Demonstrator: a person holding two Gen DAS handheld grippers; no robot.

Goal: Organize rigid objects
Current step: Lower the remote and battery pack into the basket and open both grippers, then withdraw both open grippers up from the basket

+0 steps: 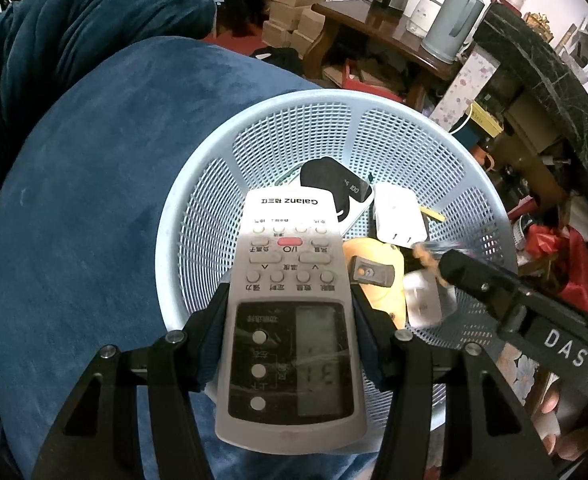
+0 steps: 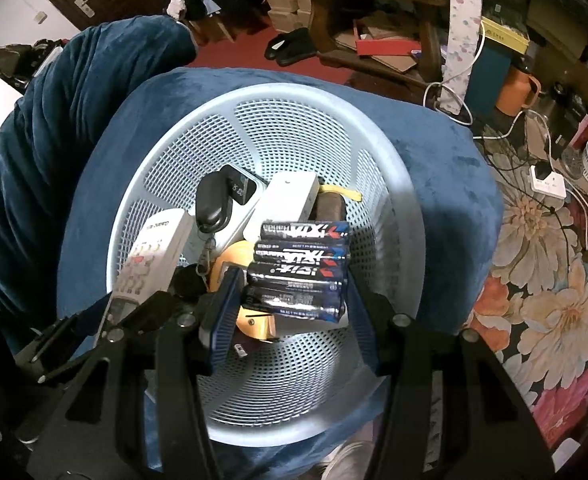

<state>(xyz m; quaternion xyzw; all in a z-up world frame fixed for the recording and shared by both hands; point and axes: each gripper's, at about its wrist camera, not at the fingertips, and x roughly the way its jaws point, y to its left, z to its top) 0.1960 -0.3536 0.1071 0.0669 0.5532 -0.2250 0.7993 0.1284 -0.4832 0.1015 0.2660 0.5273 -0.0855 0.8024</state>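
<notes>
My left gripper (image 1: 290, 292) is shut on a grey-white Galanz remote control (image 1: 290, 320), clamped by its sides above the near part of a light blue mesh basket (image 1: 333, 98). My right gripper (image 2: 294, 280) is shut on a shrink-wrapped pack of several dark batteries (image 2: 299, 268) over the same basket (image 2: 278, 92). In the basket lie a black car key (image 2: 212, 204), a white charger (image 2: 286, 200) and a yellow tape measure (image 2: 230, 260). The remote (image 2: 154, 248) shows at the left in the right wrist view. A finger of my right gripper (image 1: 465, 276) reaches in from the right in the left wrist view.
The basket rests on a blue velvet cushion (image 1: 94, 200). Behind stands a wooden table (image 1: 373, 20) with kettles and a thermos, beside cardboard boxes (image 1: 294, 12). A floral cloth (image 2: 553, 280) with a power strip (image 2: 547, 180) and cables lies to the right. A person's fingers (image 1: 553, 404) show at lower right.
</notes>
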